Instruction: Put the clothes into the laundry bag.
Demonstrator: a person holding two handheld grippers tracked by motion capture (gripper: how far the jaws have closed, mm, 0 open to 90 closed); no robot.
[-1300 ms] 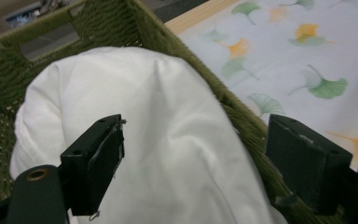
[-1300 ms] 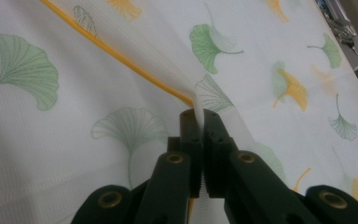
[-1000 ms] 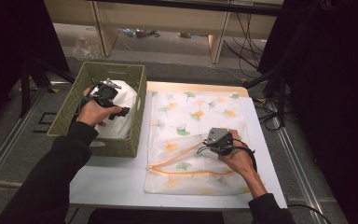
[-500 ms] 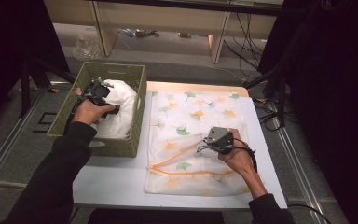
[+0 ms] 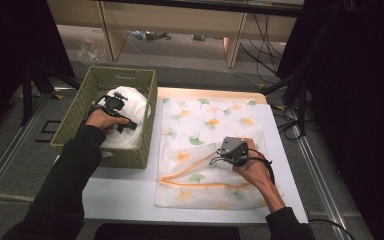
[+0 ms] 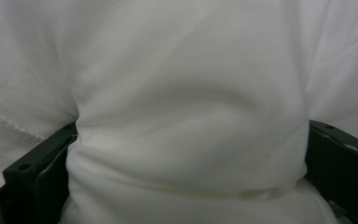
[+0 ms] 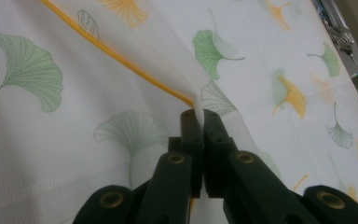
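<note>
1. Right gripper (image 5: 220,152), near right of the table: held in the person's right hand (image 5: 252,167), jaws pressed together on a pinch of the mesh laundry bag (image 5: 207,150). In the right gripper view (image 7: 200,116) a fold of mesh rises from between the 2 black jaws, beside the orange zipper edge (image 7: 121,60).
2. Mesh laundry bag: white, printed with green and orange ginkgo leaves, lying flat on the right part of the white table (image 5: 122,192). Its orange-trimmed opening sits at the near end, and the upper layer is lifted where the right gripper pinches it.
3. Left gripper (image 5: 114,107), farther off on the left: held in the person's left hand (image 5: 100,120), set down into the white cloth (image 5: 130,100). In the left gripper view the jaws stand spread wide, having just been opening, with a thick bulge of the white cloth (image 6: 191,116) between them; the cloth meets both jaws at their inner faces.
4. Green woven basket (image 5: 75,117): at the left edge of the table, just beside the bag, holding the white cloth, which is heaped above the rim.
5. Far side: floor, table legs and cables (image 5: 270,30) beyond the table.
</note>
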